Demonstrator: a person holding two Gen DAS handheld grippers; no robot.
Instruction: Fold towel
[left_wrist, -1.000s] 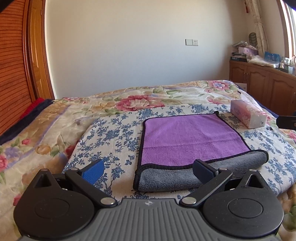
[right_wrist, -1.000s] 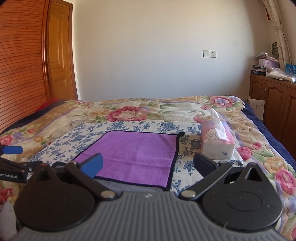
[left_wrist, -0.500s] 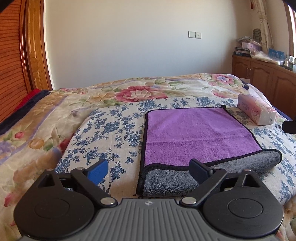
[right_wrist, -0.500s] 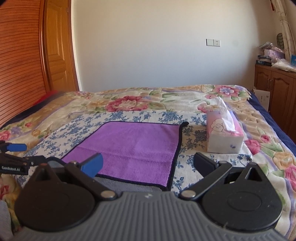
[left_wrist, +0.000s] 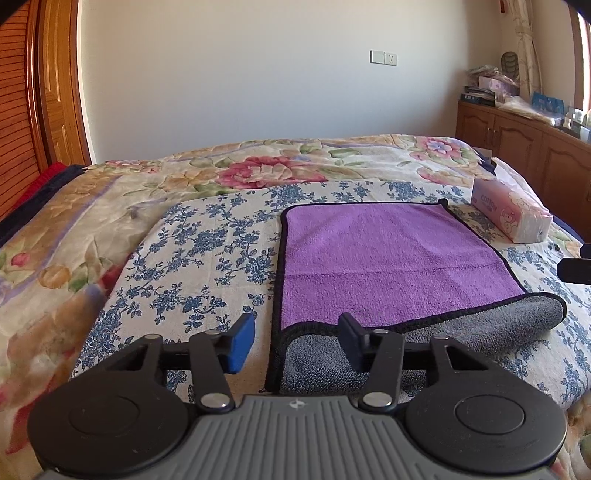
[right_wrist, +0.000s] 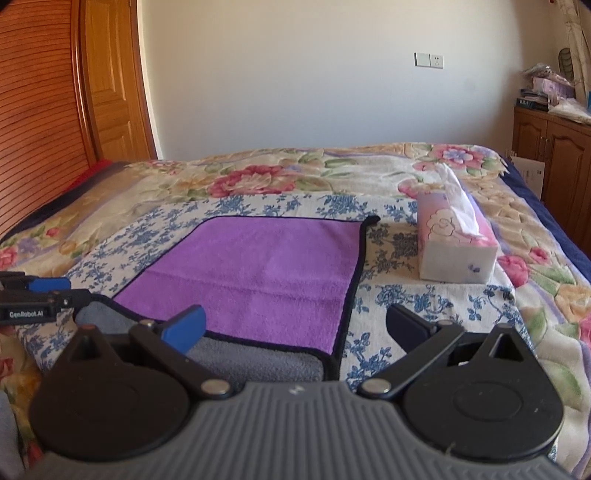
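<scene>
Towel (left_wrist: 391, 258) lies mid-frame on the bed (left_wrist: 207, 251), near edge flipped grey. Left gripper (left_wrist: 297, 341) and right gripper (right_wrist: 295, 325), both spread wide and empty, must next pinch its near corners.

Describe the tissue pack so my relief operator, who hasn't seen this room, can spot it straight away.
Start at the bed with the big floral quilt, then find the blue-flowered cloth spread on it, carrying the purple towel. The tissue pack lies just right of that towel, partly on the cloth. It is the only boxy thing there: pink and white, with a white tissue sticking out on top.
</scene>
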